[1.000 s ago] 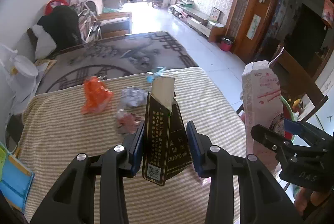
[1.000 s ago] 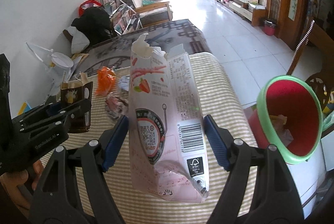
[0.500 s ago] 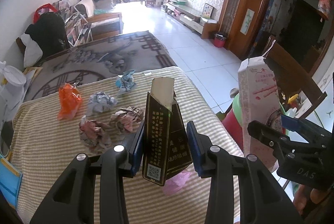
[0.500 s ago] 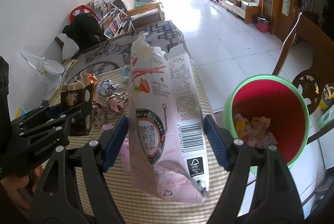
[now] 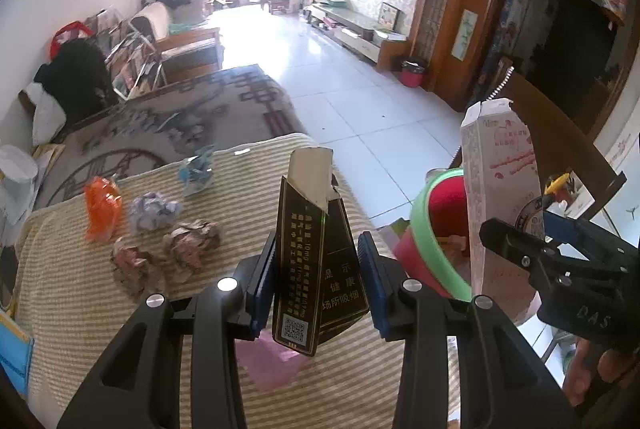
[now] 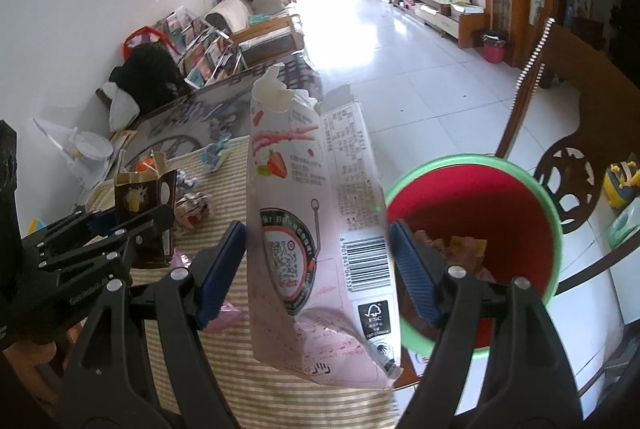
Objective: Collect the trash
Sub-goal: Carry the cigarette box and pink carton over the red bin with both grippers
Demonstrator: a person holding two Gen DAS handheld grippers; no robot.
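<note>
Left gripper [image 5: 318, 281]: jaws clamped on a black cigarette box [image 5: 310, 261], held upright with its torn top flap open, above the near part of the tabletop [image 5: 80, 309].
Right gripper [image 6: 316, 269]: jaws clamped on a pink-and-white strawberry carton [image 6: 316, 213], upright, top ripped open, bottom corner crumpled. In the left wrist view the same carton [image 5: 500, 197] and right gripper [image 5: 516, 241] sit at the right, the carton in front of the bin rim.
A hand [image 5: 592, 373] shows under the right gripper body, near right.
Tabletop has a beige striped cloth. A pink wrapper [image 5: 272, 365] lies on it just below the left jaws.
Bin [image 6: 472, 205]: red inside, green rim, just off the right edge of the tabletop, directly behind the right jaws. Scraps are already in the bottom.
Mid tabletop, left side: two crumpled brownish paper balls [image 5: 192, 241] side by side, a grey-white paper ball [image 5: 154, 209] behind them, an orange wrapper [image 5: 102, 207] to its left.
Far edge of the tabletop: a blue wrapper [image 5: 198, 169].
Beyond: patterned rug [image 5: 180, 117] on white tile floor, wooden chair [image 6: 560, 133] to the right of the bin.
</note>
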